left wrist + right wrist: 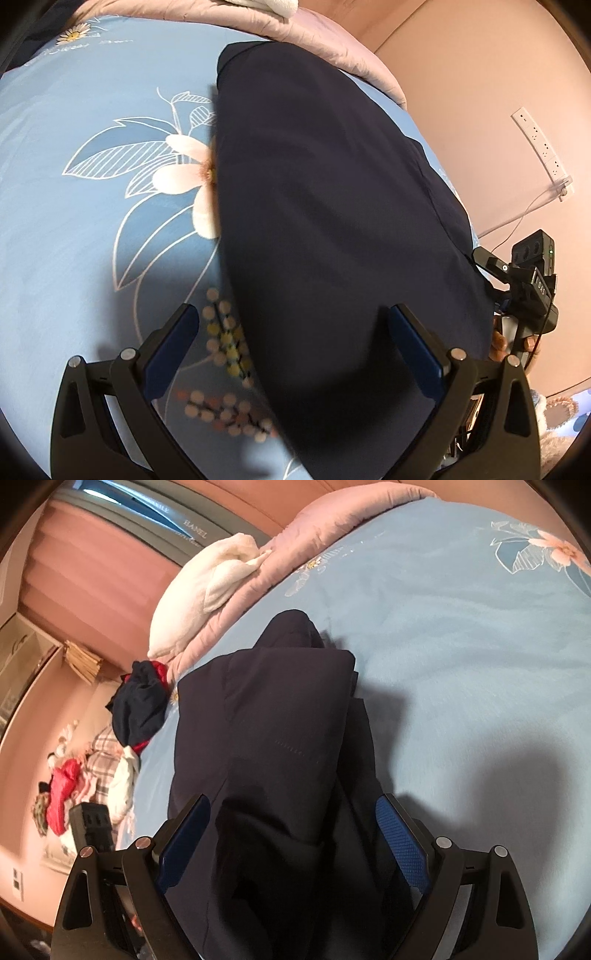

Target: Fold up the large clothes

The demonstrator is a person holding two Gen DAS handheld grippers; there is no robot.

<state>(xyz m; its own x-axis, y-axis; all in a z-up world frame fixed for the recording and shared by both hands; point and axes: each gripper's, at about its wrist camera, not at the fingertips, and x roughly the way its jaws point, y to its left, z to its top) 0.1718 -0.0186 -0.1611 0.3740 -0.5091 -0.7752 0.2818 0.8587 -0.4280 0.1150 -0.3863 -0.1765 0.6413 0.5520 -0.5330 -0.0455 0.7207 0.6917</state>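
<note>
On the bed [74, 206], spread with a light blue sheet printed with pale flowers and leaves, lies a dark navy garment [332, 206]. It is folded into a long, narrow shape that runs along the bed's edge on the side nearest the pinkish floor, with the bare blue sheet stretching wide on its other side. In the right wrist view the garment [266, 738] shows a squared folded flap across its far part and a narrower piece poking out beyond it toward the pink quilt [332, 520] bunched along the bed's far edge. A white fluffy blanket [207, 587] rests on that quilt near the corner, and a heap of dark and red clothes [140, 701] sits at the bed's edge just past the garment.

The left tongs [291, 325] stand wide, one blue pad over the flowered sheet and the other over the garment's near end; the pads press on nothing. The right tongs [291, 812] are also spread wide, straddling the near end of the garment, with cloth lying between the pads but not pinched by them. In the left wrist view the right tool shows at the bed's edge, with fingers [498, 341] of a hand wrapped around its handle. More clothes [74, 786] lie piled on the floor beside the bed.
</note>
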